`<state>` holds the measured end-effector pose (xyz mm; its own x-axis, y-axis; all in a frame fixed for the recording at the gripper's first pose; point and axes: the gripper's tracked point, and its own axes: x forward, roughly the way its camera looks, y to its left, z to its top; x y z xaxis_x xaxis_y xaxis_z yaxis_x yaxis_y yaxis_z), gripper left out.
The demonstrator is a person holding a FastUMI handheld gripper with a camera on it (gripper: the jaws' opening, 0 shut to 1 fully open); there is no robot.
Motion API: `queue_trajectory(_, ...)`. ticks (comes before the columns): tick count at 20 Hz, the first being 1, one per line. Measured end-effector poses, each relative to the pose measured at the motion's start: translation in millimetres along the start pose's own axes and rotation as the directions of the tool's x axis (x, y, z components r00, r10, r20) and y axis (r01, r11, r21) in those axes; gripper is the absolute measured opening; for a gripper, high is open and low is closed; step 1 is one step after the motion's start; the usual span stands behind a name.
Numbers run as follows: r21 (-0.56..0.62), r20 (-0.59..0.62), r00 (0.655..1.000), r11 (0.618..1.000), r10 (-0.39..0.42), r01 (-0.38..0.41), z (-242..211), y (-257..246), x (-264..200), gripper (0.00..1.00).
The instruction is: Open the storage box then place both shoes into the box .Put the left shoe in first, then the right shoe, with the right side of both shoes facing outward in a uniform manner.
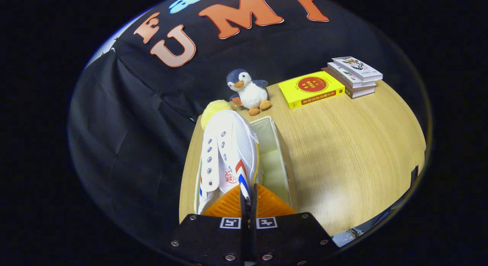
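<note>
A white canvas shoe (228, 151) with red and blue stripes hangs heel-first from my gripper (248, 199), its toe pointing away from me. Both fingers are pressed together on the shoe's heel collar, so the gripper is shut on it. Below and around the shoe sits the open cream storage box (275, 159); the shoe lies over the box's left half, and the right half shows bare inner wall and floor. Whether another shoe lies under it is hidden.
The box stands at the left end of a wooden table (350, 151). Beyond it are a yellow plush ball (212, 109), a penguin toy (248, 91), a yellow book (310, 88) and a stack of books (354, 76). Black cloth hangs to the left.
</note>
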<state>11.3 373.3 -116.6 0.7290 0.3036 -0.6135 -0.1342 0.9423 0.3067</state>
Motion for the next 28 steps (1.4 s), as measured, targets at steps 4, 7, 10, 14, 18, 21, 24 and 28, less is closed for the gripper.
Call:
queue_trajectory(4,-0.023,-0.028,0.996,0.996,-0.083,0.083,-12,-9,24,0.00)
queue_trajectory(7,-0.062,-0.045,0.988,0.988,-0.145,0.142,-20,-15,39,0.01)
queue_trajectory(10,-0.071,-0.092,0.977,0.980,-0.193,0.186,-29,-26,50,0.04)
queue_trajectory(14,-0.119,-0.015,0.985,0.978,-0.172,0.170,-9,2,35,0.38)
queue_trajectory(18,-0.156,0.098,0.990,0.981,-0.102,0.116,34,20,8,0.93)
queue_trajectory(21,-0.194,0.176,0.980,0.973,-0.094,0.128,60,16,-15,0.99)
queue_trajectory(24,-0.214,0.276,0.958,0.968,-0.073,0.135,86,12,-42,0.99)
queue_trajectory(28,-0.223,0.418,0.907,0.961,-0.056,0.162,127,-3,-91,0.99)
